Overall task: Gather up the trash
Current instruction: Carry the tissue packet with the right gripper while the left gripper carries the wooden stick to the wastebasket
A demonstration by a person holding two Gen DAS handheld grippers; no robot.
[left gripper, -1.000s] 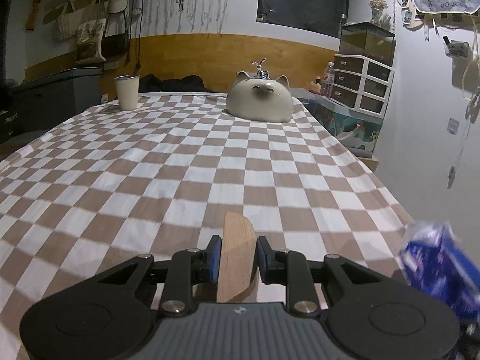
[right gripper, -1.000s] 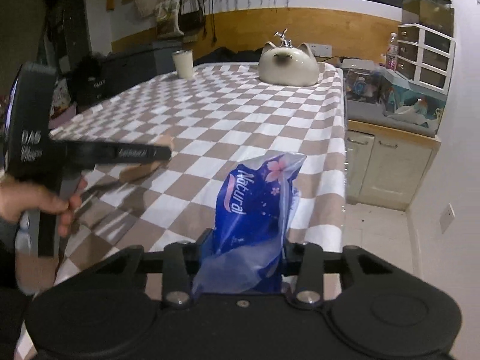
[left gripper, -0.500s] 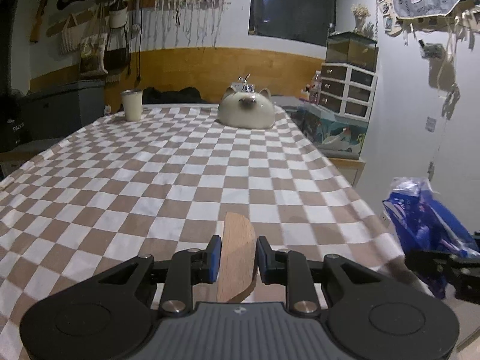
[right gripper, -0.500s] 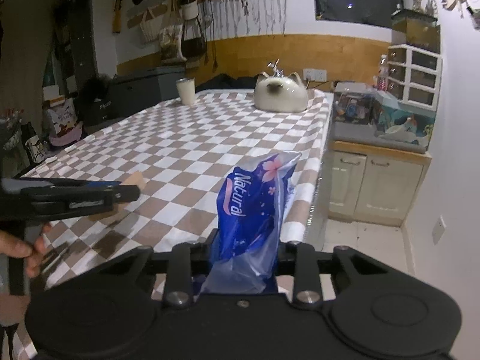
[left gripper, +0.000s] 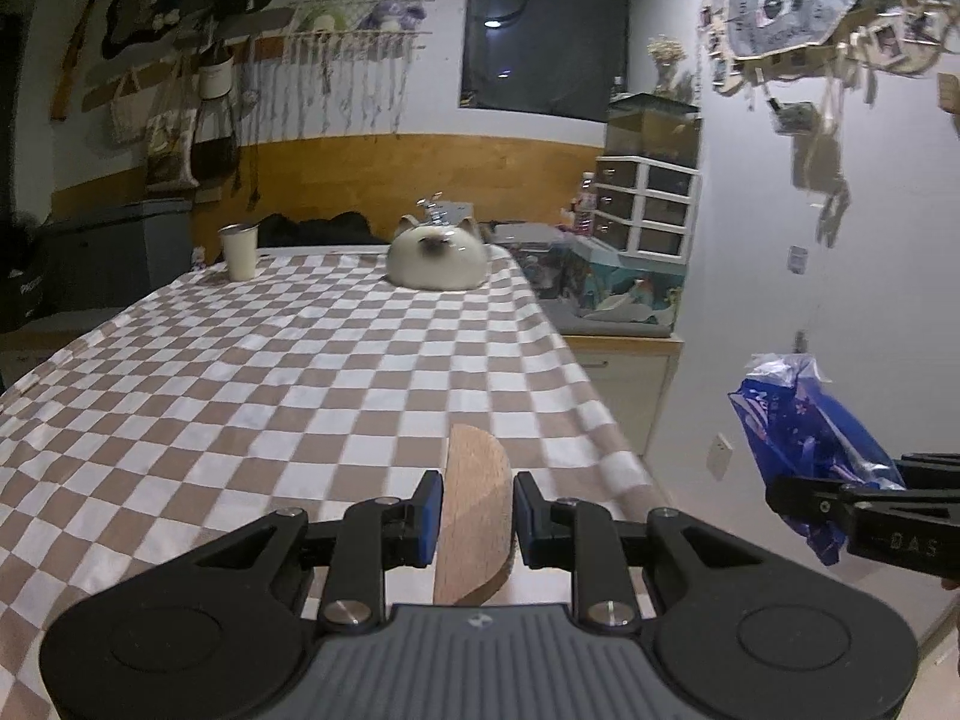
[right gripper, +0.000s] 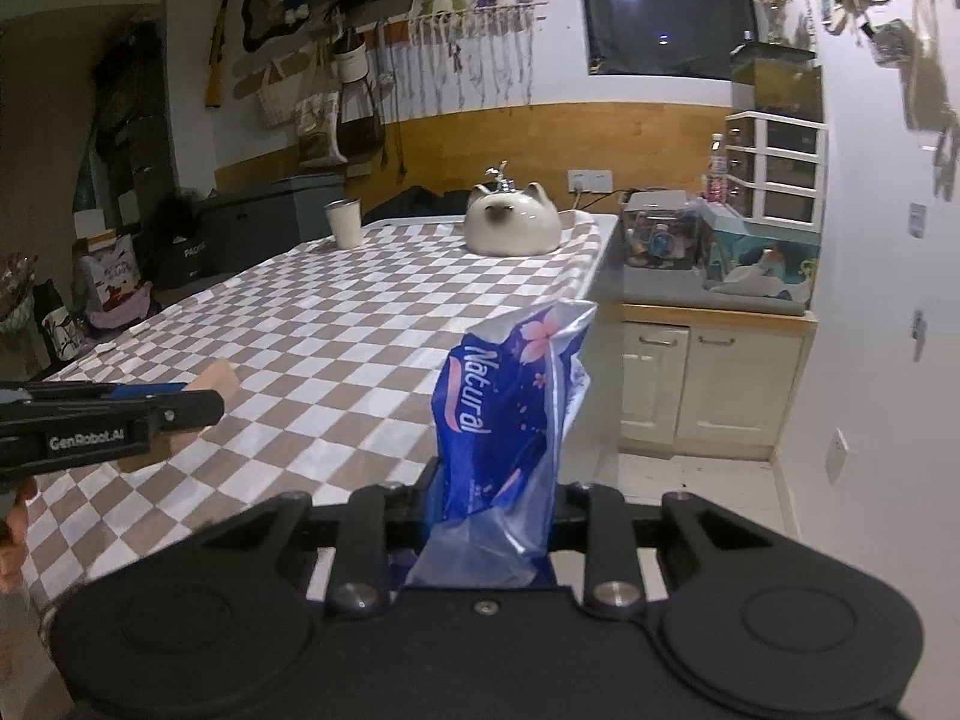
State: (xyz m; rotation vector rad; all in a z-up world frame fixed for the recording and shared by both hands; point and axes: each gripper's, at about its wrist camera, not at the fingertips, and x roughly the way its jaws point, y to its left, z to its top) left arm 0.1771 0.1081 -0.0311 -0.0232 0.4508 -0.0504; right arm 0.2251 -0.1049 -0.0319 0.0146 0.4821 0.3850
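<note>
Left gripper (left gripper: 473,519): jaws clamped on a flat wooden piece (left gripper: 474,510) with a rounded far end. The piece stands on edge between the blue pads and projects forward past the fingertips. It is held clear of the counter (left gripper: 270,384), which lies ahead of and below this gripper under a brown-and-white checked cloth.

Right gripper (right gripper: 489,495): jaws closing on a crumpled blue plastic wrapper (right gripper: 510,396) printed "Natural" with a pink flower. The wrapper is between the jaws, and its loose upper part rises upright above the fingertips. It hangs in the air, off the counter's near corner, which sits to this gripper's left. In the left wrist view the same wrapper appears to the right of the left gripper, well apart from the wooden piece.

In the right wrist view the left gripper enters from the left edge, with the end of the wooden piece showing past its tip. Part of a hand (right gripper: 15,531) shows below it.

Far ahead of both grippers, at the counter's far end, stand a cream cat-shaped ceramic item (left gripper: 436,261) and, to its left, a pale cup (left gripper: 239,252). The two are apart from each other. Ahead and to the right of the right gripper stands a low cabinet (right gripper: 708,384) with cream doors.
</note>
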